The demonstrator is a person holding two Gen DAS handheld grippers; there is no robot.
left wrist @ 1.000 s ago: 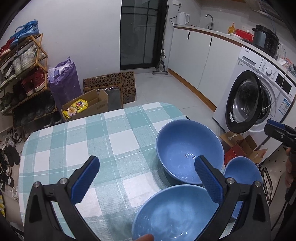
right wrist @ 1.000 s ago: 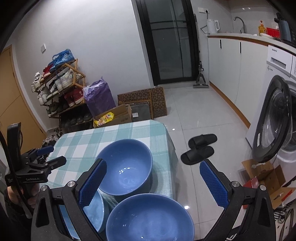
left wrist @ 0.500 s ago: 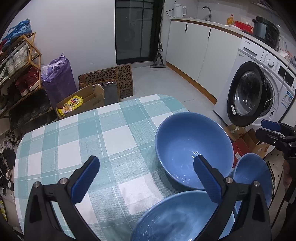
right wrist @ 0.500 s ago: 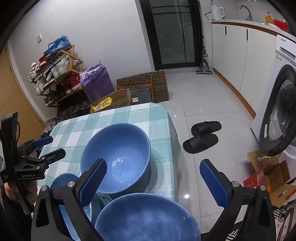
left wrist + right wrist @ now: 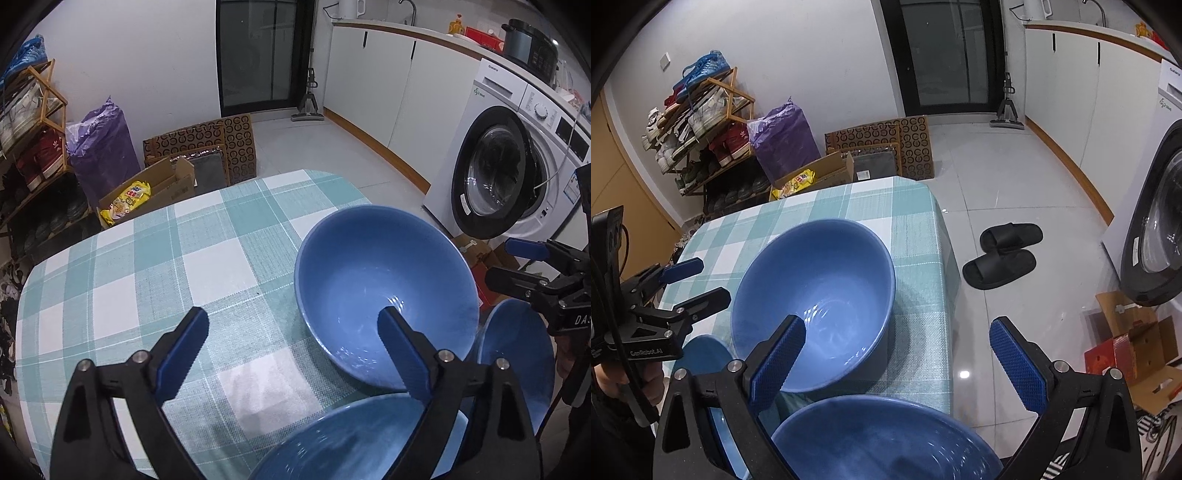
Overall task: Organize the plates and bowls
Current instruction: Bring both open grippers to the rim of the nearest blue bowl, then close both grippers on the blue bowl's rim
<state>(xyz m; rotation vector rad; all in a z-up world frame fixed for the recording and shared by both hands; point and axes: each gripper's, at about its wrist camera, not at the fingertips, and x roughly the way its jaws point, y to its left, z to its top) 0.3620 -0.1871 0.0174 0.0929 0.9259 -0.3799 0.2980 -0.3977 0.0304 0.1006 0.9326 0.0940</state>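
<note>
Closing in over the last second, left gripper and right gripper, jaws spread and empty, now flank the big blue bowl on the checked table; pickup looks imminent.

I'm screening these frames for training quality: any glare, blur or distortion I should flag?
Left wrist view: strong fisheye bending, dark vignette corners, small glints inside the far bowl, near bowl smeared at the bottom edge. Right wrist view: same curvature, a bright lamp reflection on the floor tile, near bowl soft, far bowl sharp.
</note>
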